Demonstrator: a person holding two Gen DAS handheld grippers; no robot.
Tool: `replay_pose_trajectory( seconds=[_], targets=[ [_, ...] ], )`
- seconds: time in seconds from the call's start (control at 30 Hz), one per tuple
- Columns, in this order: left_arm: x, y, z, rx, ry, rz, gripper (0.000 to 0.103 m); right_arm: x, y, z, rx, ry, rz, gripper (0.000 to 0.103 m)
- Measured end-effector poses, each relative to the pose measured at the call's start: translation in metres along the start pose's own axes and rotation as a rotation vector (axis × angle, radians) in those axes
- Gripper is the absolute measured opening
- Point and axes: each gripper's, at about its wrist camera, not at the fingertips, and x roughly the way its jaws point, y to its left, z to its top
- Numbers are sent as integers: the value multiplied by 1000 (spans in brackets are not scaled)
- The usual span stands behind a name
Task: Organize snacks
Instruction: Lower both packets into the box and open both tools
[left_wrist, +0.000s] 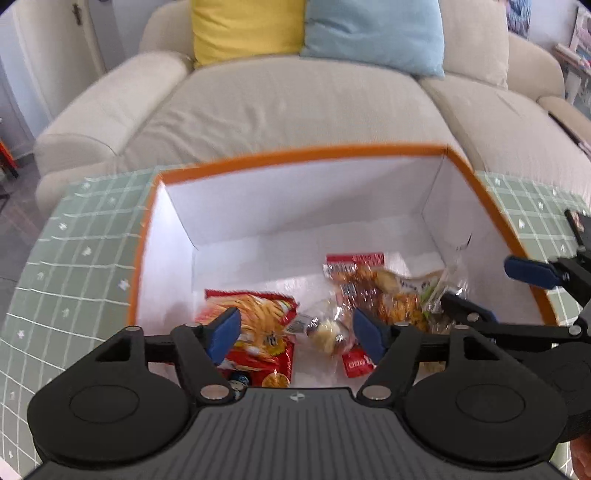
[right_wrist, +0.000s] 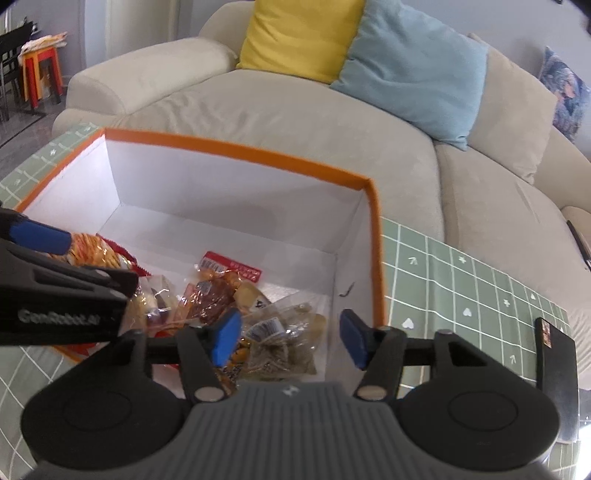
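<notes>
An open box with an orange rim (left_wrist: 295, 155) (right_wrist: 236, 147) and white inside holds several snack packs. A red and yellow chip bag (left_wrist: 258, 332) (right_wrist: 96, 254) lies at its near left. A clear pack of brown snacks with a red label (left_wrist: 365, 284) (right_wrist: 218, 291) lies in the middle. A greenish clear pack (right_wrist: 284, 336) lies at the right. My left gripper (left_wrist: 295, 332) is open and empty above the packs. My right gripper (right_wrist: 290, 336) is open and empty over the greenish pack; it also shows in the left wrist view (left_wrist: 491, 291).
The box stands on a table with a green checked cloth (left_wrist: 74, 266) (right_wrist: 461, 295). A beige sofa (left_wrist: 295, 107) with a yellow cushion (right_wrist: 299, 37) and a light blue cushion (right_wrist: 417, 66) stands right behind. A dark flat object (right_wrist: 554, 362) lies at the right on the cloth.
</notes>
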Motion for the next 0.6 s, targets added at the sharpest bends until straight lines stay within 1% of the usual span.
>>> replay_pose_trajectory(
  seconds=[0.13,0.2,0.3,0.37,0.47,0.53,0.6],
  targets=[
    [-24,0,-2,-13,-74,-9,83,-20,-5,-2,47,-39,7,69],
    [-37,-2,-6,-8,-112,-7,83,-33,-7,-5,65,-81,20,73],
    [-57,-6,-12,11,-181,19,83,-52,-7,-9,81,-137,19,77],
    [-72,-8,-18,24,-230,43,83,-64,-8,-13,98,-160,10,80],
    [-93,-10,-26,30,-288,66,86,-81,-10,-20,123,-182,29,85],
    [-104,-10,-30,31,-298,69,87,-93,-13,-26,141,-192,39,86],
    [-113,-12,-36,37,-288,59,87,-105,-15,-33,159,-198,51,92]
  ],
)
